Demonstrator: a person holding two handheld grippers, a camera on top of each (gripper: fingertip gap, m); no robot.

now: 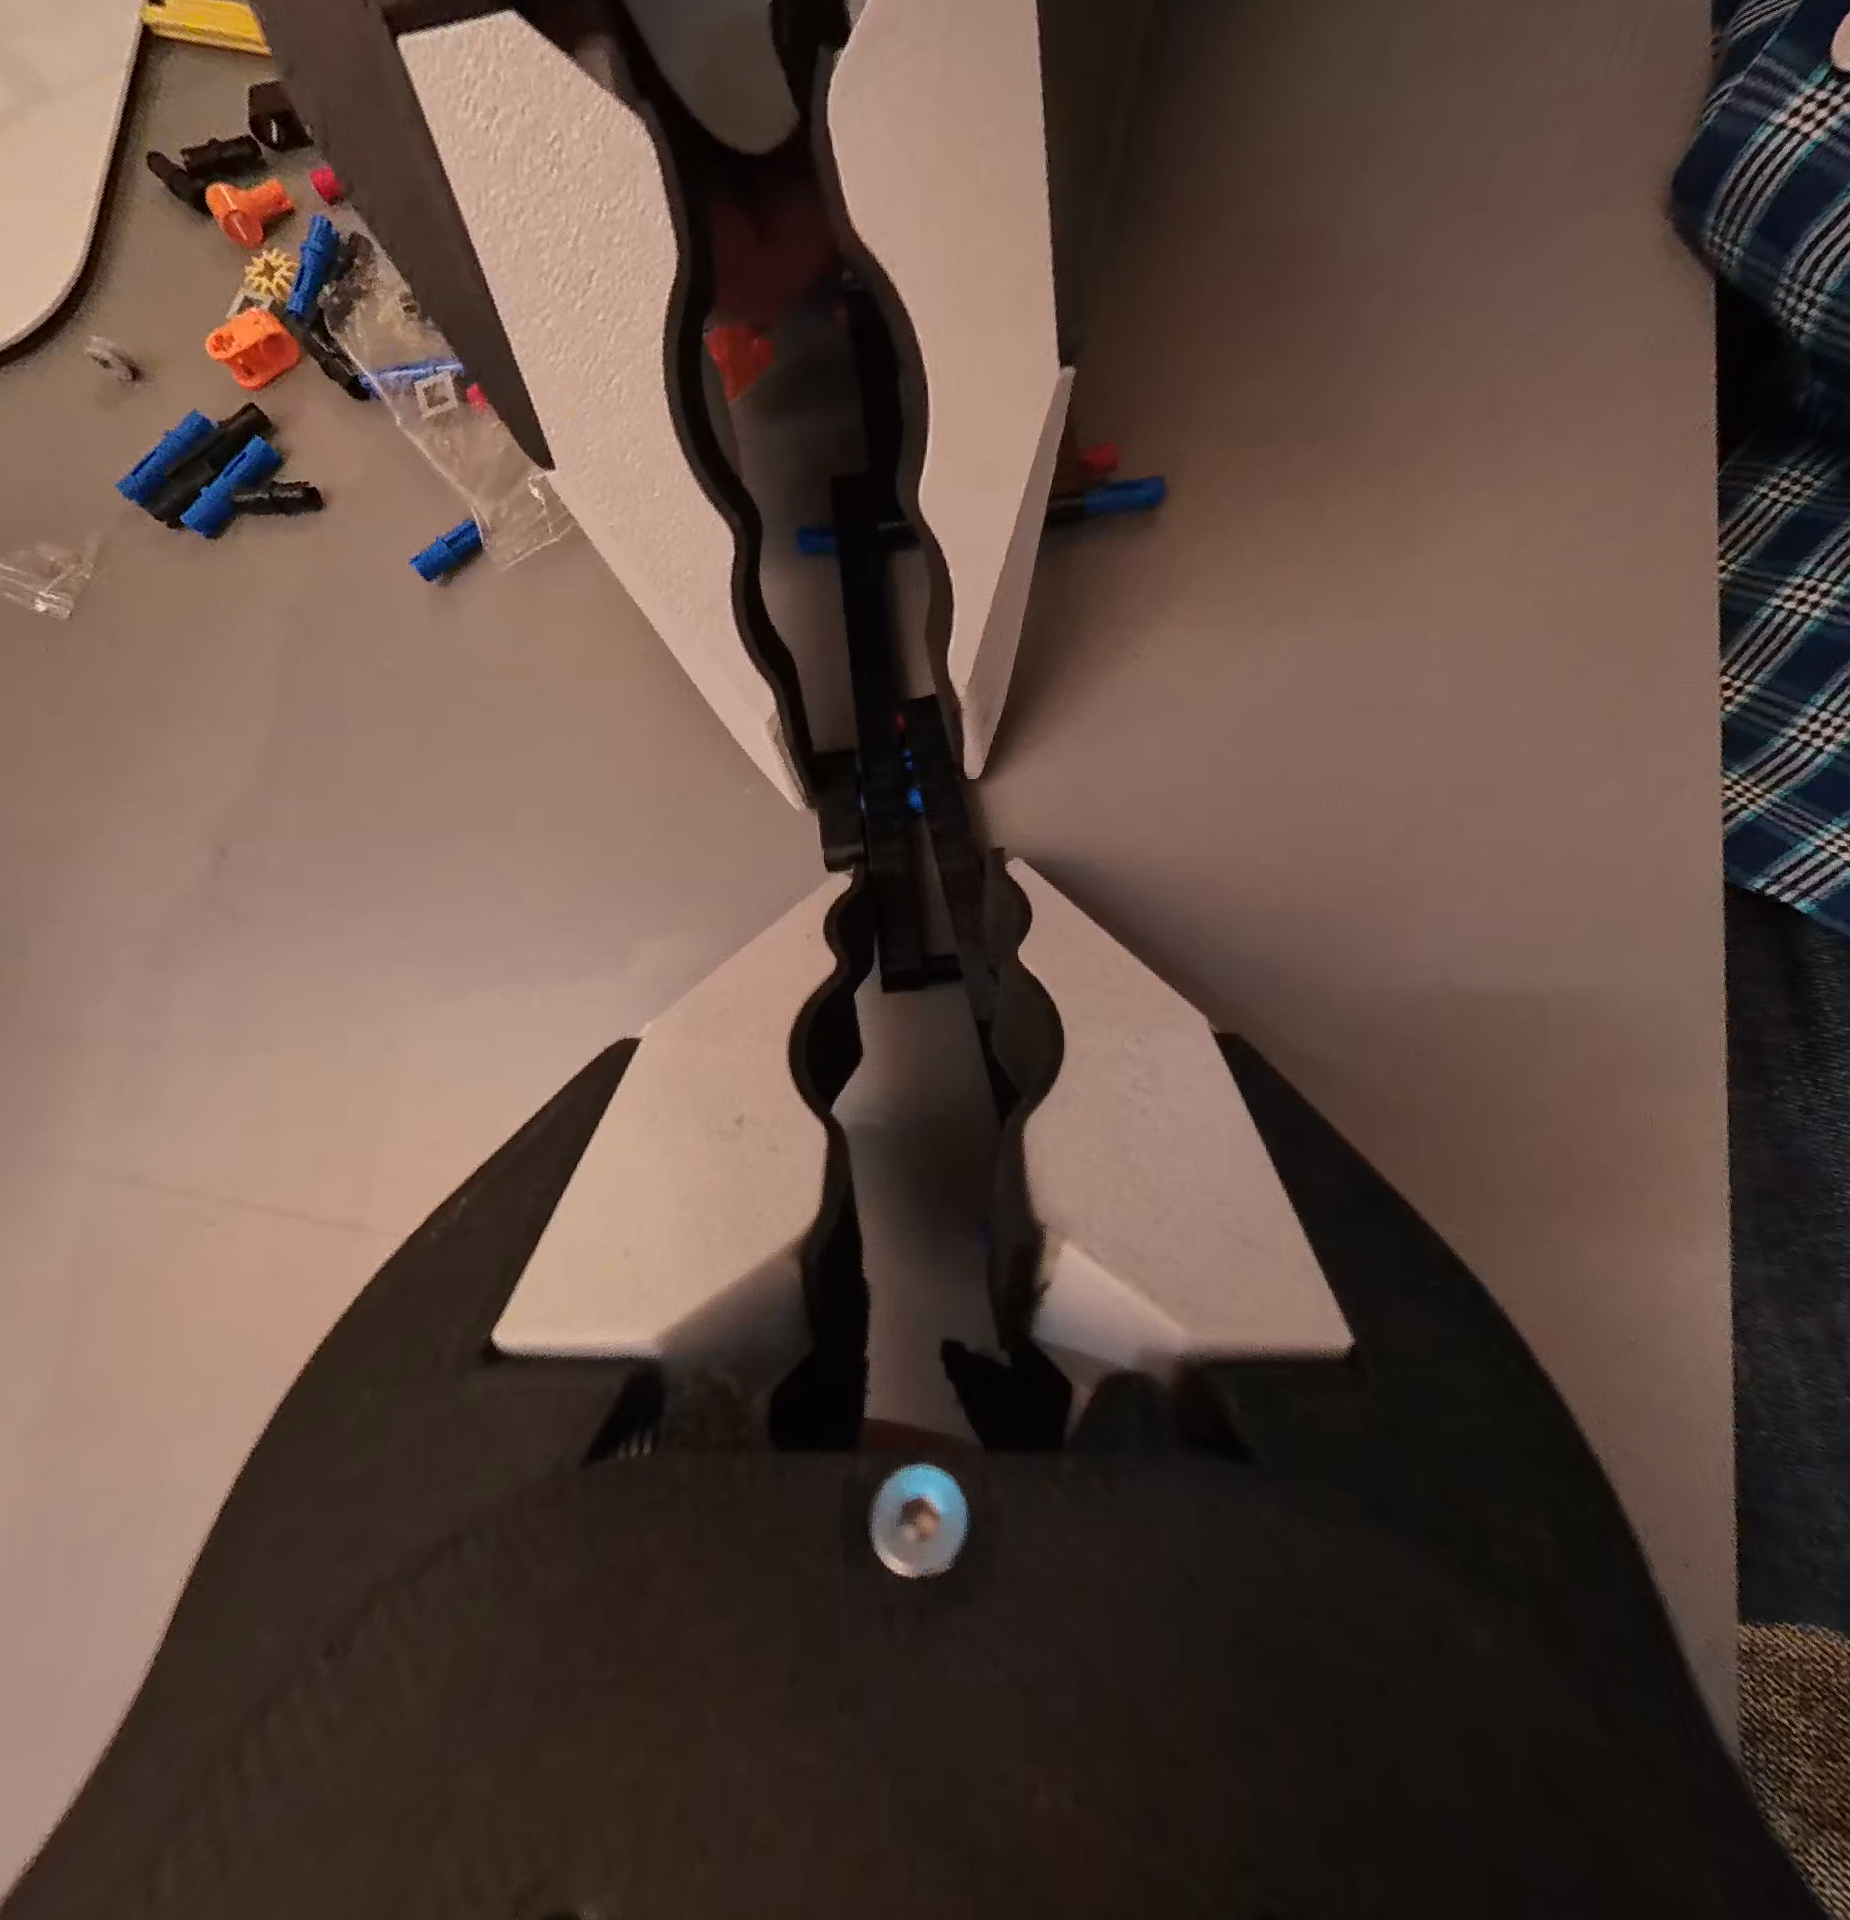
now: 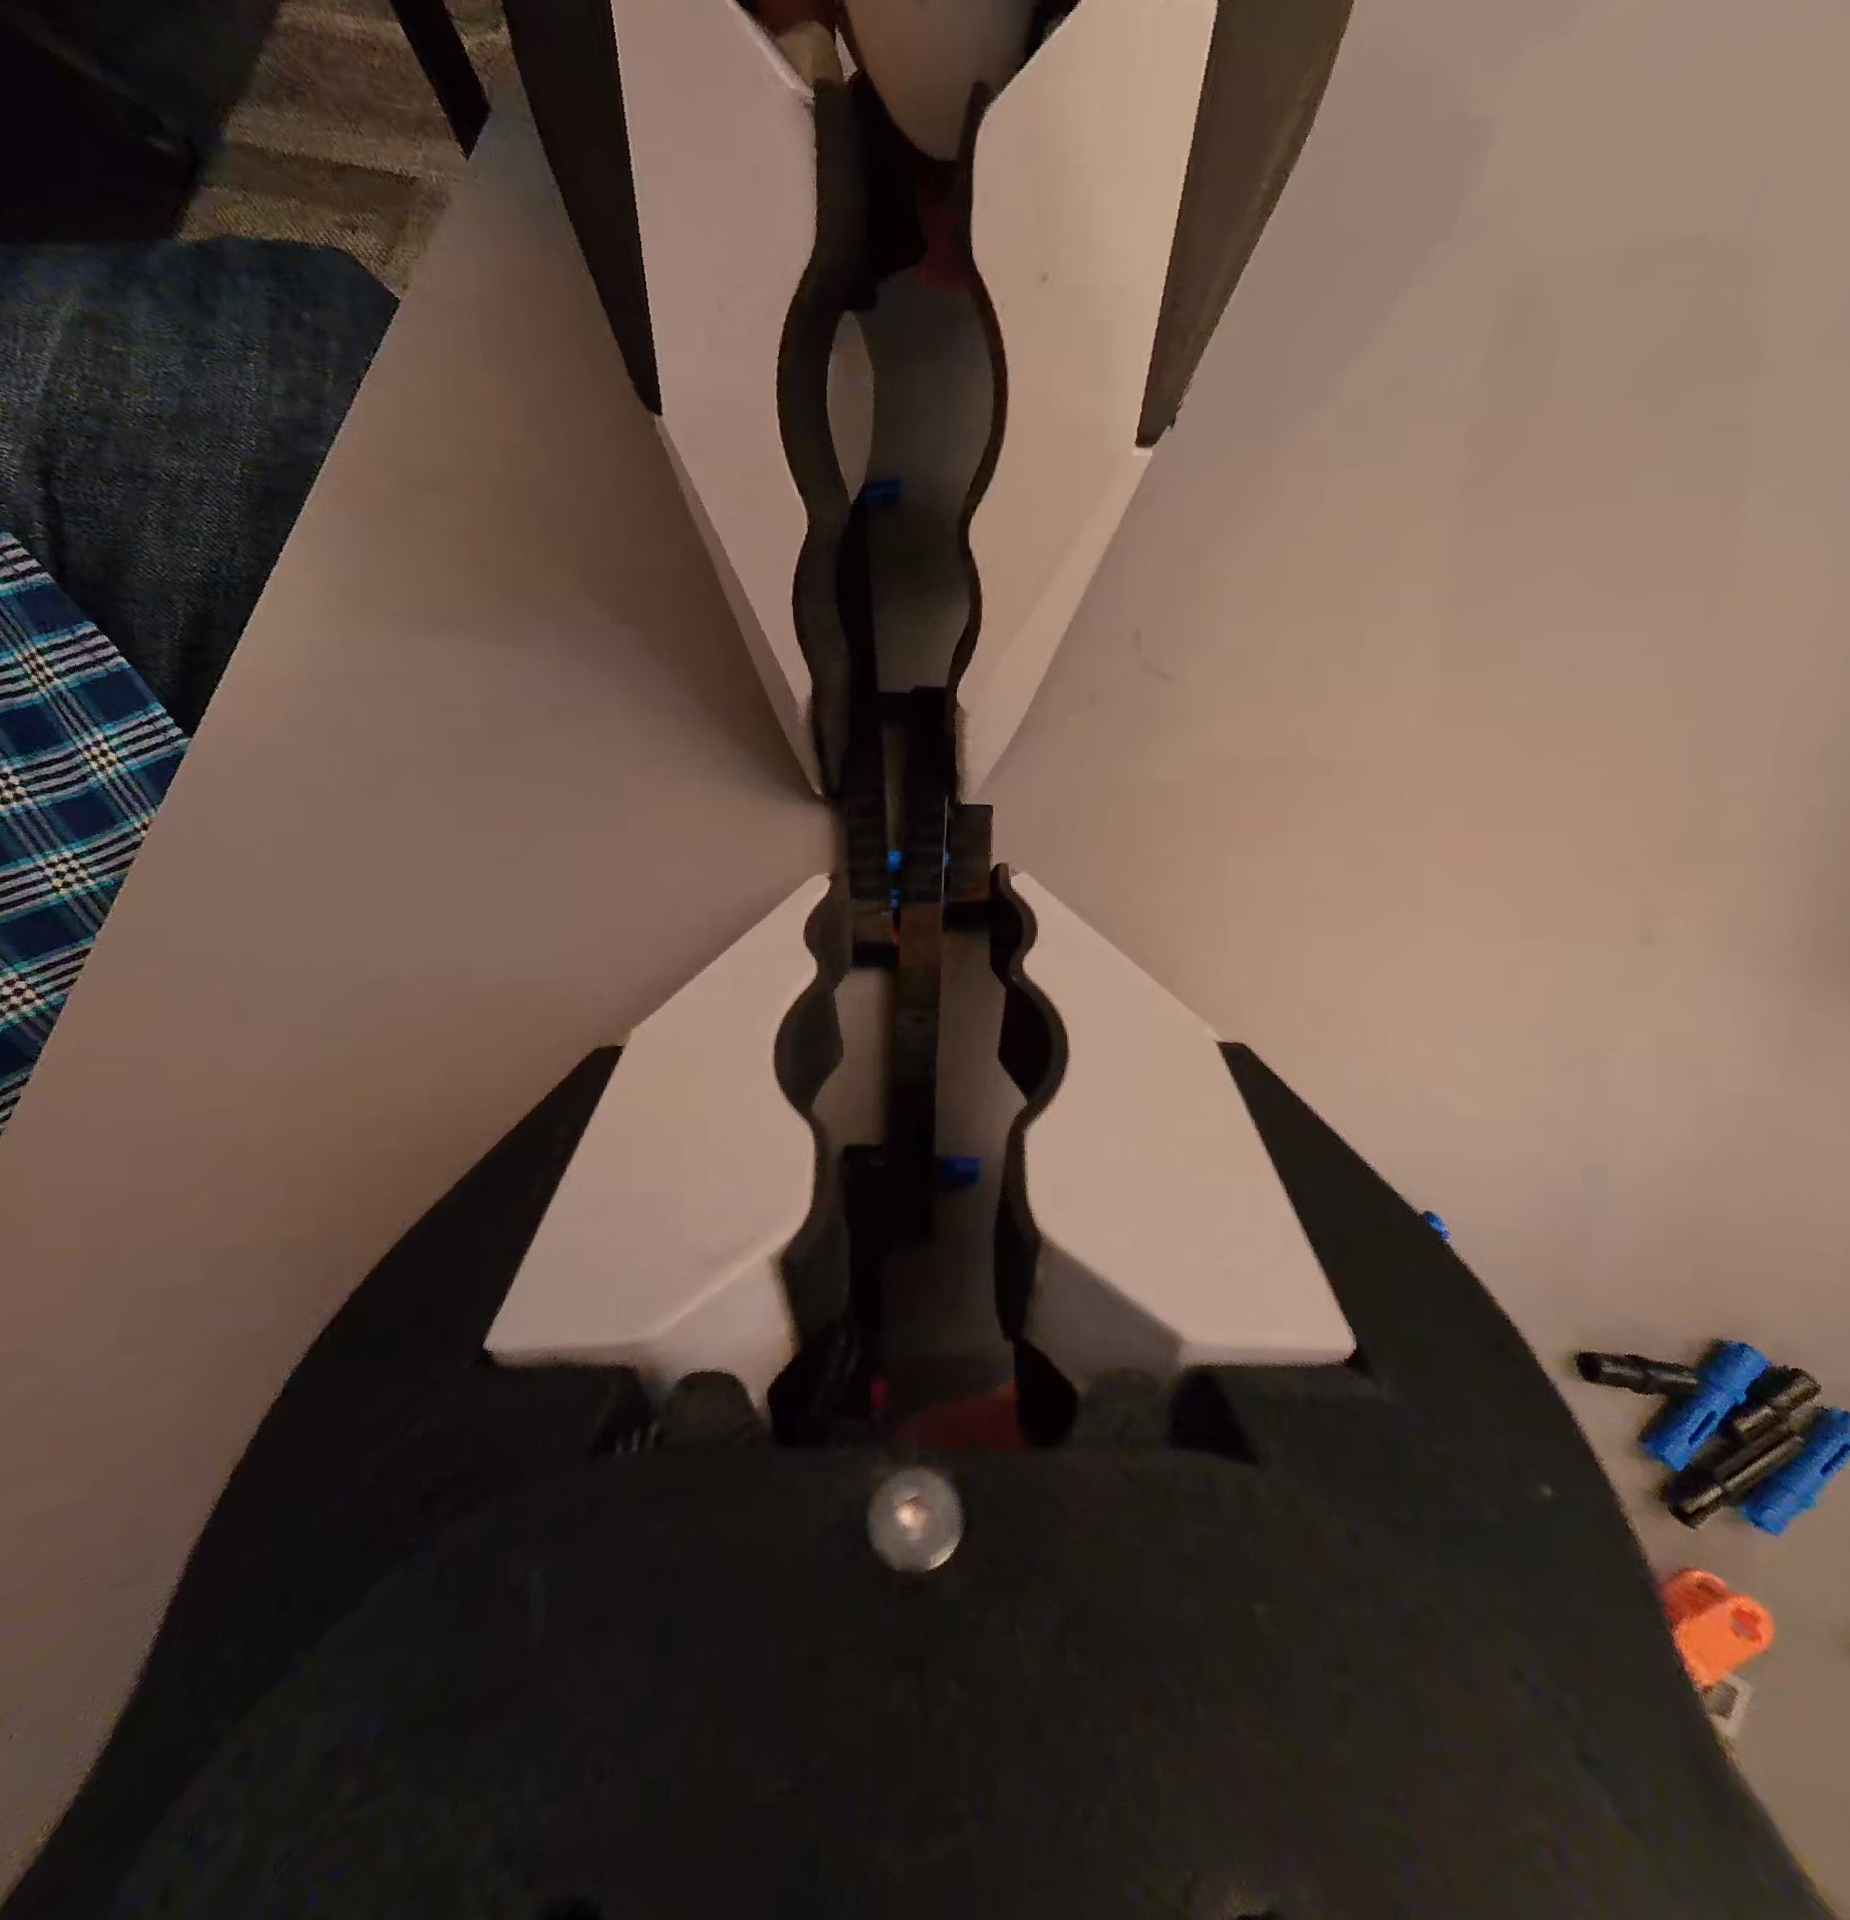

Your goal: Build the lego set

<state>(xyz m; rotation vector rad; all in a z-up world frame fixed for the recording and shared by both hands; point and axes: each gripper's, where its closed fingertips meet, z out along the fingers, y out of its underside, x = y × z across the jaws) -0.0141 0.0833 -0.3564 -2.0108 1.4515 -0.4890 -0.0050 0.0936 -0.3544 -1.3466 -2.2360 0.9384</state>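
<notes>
Lego assembly (image 1: pixel 905 831), a stack of black beams with blue pins showing through, hangs at the centre of both views, held above the bench (image 1: pixel 381 883) between two claws that meet nose to nose. The left claw (image 1: pixel 926 904) pinches its near end; the right claw (image 2: pixel 916 894) pinches the opposite end, so each steadies a part while the beams are, I'd judge, being pressed together along the same line. Gripping from both ends keeps the thin pieces from twisting. Loose blue and black pins (image 1: pixel 209 473) and orange connectors (image 1: pixel 251 348) lie in the upper left of the left wrist view, well apart, beside a clear bag (image 1: pixel 453 436). A plaid sleeve (image 1: pixel 1799 520) sits at the right edge.
</notes>
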